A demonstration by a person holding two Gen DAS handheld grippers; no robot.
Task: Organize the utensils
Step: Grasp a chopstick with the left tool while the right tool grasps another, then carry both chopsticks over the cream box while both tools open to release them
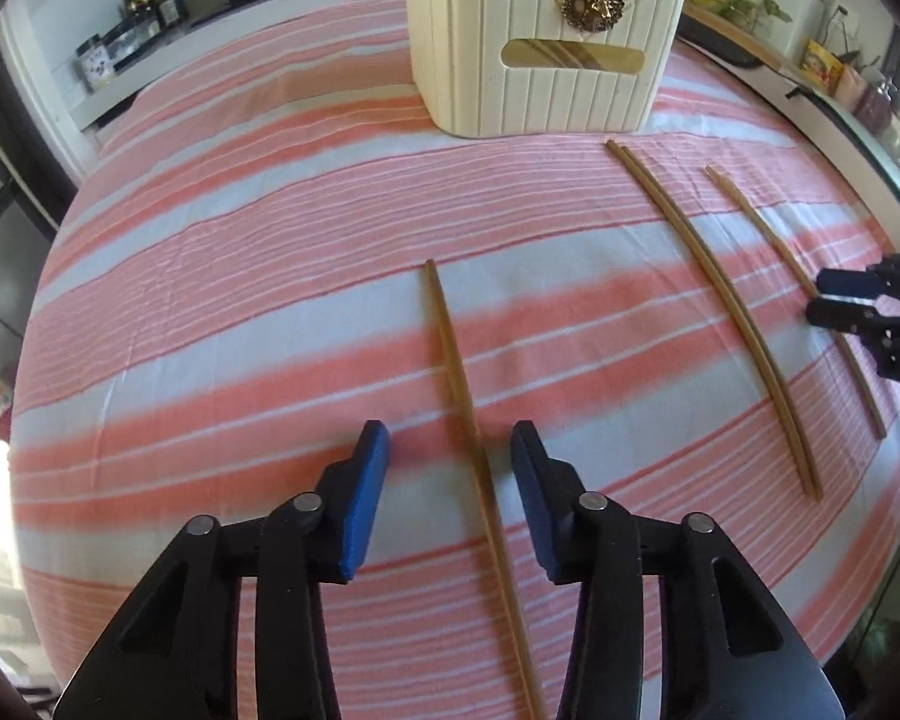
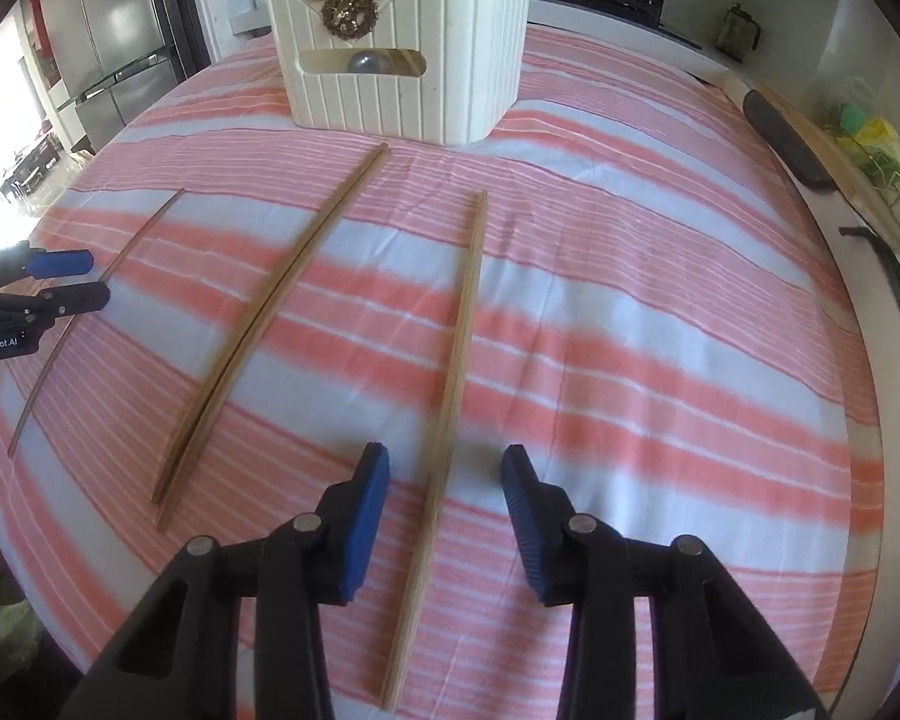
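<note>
The striped cloth (image 1: 210,276) covers the whole table, and the cream basket (image 1: 540,48) stands at its far edge, near the middle. Through the basket's handle slot some wooden sticks show in the left wrist view, and a round silvery thing in the right one; what else is inside cannot be told.

Three lots of chopsticks lie on the cloth, running from the near edge toward the basket. The left pair (image 1: 468,420) lies toward the left side, the middle pair (image 1: 726,306) near the centre, and the right pair (image 2: 459,360) toward the right side.

The left gripper (image 1: 450,450) hangs over the near part of the left pair with its blue pads (image 1: 366,498) apart, one on each side of the sticks and touching neither. The right gripper (image 2: 444,474) straddles the right pair likewise, jaws parted, nothing pressed.

The step in hand looks like a two-handed pickup. To do it well, each gripper should come down until the pad tips nearly meet the cloth, keeping both sticks of its pair centred in the gap, then close squarely across them. Thin sticks roll and scissor easily, so a lopsided pinch may catch only one or snag the cloth.
</note>
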